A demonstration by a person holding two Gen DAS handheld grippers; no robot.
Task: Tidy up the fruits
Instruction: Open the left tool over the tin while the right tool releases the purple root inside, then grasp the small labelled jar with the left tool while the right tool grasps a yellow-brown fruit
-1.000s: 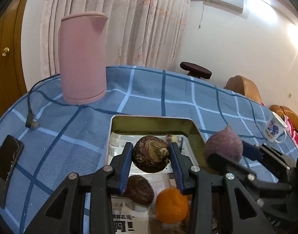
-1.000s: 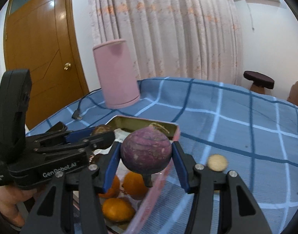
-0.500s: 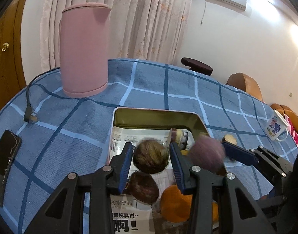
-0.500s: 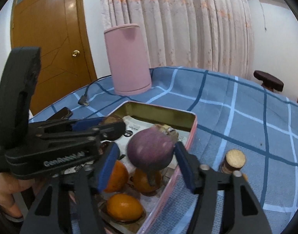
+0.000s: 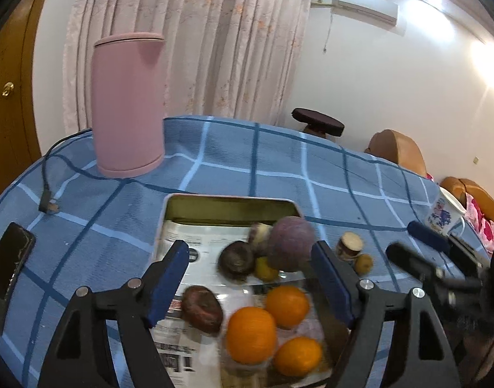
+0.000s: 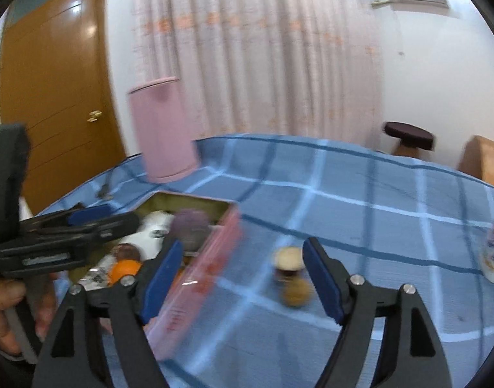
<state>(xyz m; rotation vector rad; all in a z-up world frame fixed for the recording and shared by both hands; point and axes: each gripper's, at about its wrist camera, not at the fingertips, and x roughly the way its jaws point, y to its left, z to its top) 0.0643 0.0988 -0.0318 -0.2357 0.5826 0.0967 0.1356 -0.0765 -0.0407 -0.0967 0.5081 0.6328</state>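
A pink-walled tin tray (image 5: 230,201) lined with paper holds a purple round fruit (image 5: 290,244), two dark brown fruits (image 5: 237,258), a small yellow one and three oranges (image 5: 251,329). My left gripper (image 5: 247,258) hovers over the tray, its jaws opening wide and touching nothing; the fruits lie loose below. My right gripper (image 6: 243,255) is also opening with nothing gripped, over the tray's right wall (image 6: 214,258) and the cloth. Past its fingers stand a small jar (image 6: 287,260) and a small brown fruit (image 6: 295,291). The purple fruit (image 6: 190,226) rests inside the tray.
A tall pink kettle (image 5: 127,103) stands at the far left of the blue checked cloth, with its cable plug (image 5: 48,205) and a phone (image 5: 7,265) along the left edge. A printed mug (image 5: 444,213) sits far right. A hand (image 6: 7,307) holds the left gripper.
Both grippers opened. The left let go of the dark brown fruit and the right let go of the purple fruit, both now in the tray. The right gripper swung right, off the tray.
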